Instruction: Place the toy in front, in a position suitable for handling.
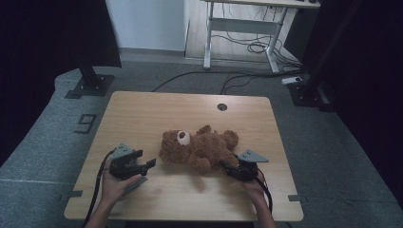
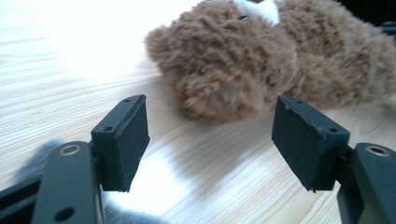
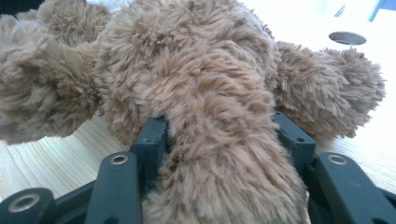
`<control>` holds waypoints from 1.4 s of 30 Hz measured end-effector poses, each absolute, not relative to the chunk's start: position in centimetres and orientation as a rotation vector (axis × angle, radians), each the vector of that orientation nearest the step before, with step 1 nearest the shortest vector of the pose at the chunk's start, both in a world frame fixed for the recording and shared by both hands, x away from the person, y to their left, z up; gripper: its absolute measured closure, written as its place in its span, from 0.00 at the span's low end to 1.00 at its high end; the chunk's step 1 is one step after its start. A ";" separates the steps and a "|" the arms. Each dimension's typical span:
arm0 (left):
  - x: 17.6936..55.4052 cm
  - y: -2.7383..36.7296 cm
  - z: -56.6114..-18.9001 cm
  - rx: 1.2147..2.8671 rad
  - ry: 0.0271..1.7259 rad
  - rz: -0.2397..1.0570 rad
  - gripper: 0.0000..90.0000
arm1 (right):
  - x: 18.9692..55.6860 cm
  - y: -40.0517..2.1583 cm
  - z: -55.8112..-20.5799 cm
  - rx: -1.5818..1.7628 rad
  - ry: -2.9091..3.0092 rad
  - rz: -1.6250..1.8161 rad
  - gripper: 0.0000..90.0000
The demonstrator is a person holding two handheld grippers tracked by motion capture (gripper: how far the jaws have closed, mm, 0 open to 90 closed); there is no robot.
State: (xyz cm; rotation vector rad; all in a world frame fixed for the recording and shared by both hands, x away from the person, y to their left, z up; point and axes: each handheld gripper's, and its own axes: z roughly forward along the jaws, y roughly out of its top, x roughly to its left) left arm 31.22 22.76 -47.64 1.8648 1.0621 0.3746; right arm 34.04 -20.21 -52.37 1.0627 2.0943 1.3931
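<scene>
While the bear (image 1: 197,148) lies mid-frame on the tabletop (image 1: 142,114), left tongs (image 1: 148,165) stand apart and empty beside its head, right tongs (image 1: 228,167) flank a leg, grip unclear; handling apparently unfinished.

A light wooden table (image 1: 142,114) with rounded corners is seen from above, standing on grey floor (image 1: 43,142). A small round cable hole (image 1: 222,107) is set near the far edge of the table. A brown teddy bear (image 1: 199,149) is laid on the tabletop, slightly towards the near side, with its head to the left and its legs to the right. The bear's white muzzle is turned upward. The pale wood grain is shown running across the surface in the gripper views.
</scene>
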 end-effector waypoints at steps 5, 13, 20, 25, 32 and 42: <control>30.0 24.2 -48.0 1.887 1.091 0.409 0.29 | 34.0 -20.2 -52.4 1.066 2.088 1.403 0.51; 29.2 26.7 -49.5 1.935 1.199 0.494 0.30 | 34.0 -20.2 -52.5 1.078 2.088 1.408 0.50; 29.1 28.3 -51.2 1.949 1.284 0.523 0.31 | 33.9 -20.2 -52.6 1.081 2.085 1.414 0.50; 29.5 28.5 -52.0 1.962 1.313 0.506 0.32 | 33.9 -20.3 -52.8 1.079 2.083 1.417 0.50; 30.0 28.5 -53.2 1.999 1.349 0.457 0.53 | 33.9 -20.3 -52.8 1.079 2.083 1.418 0.49; 29.7 28.8 -52.5 1.932 1.310 0.393 0.85 | 33.9 -20.4 -52.8 1.090 2.082 1.427 0.49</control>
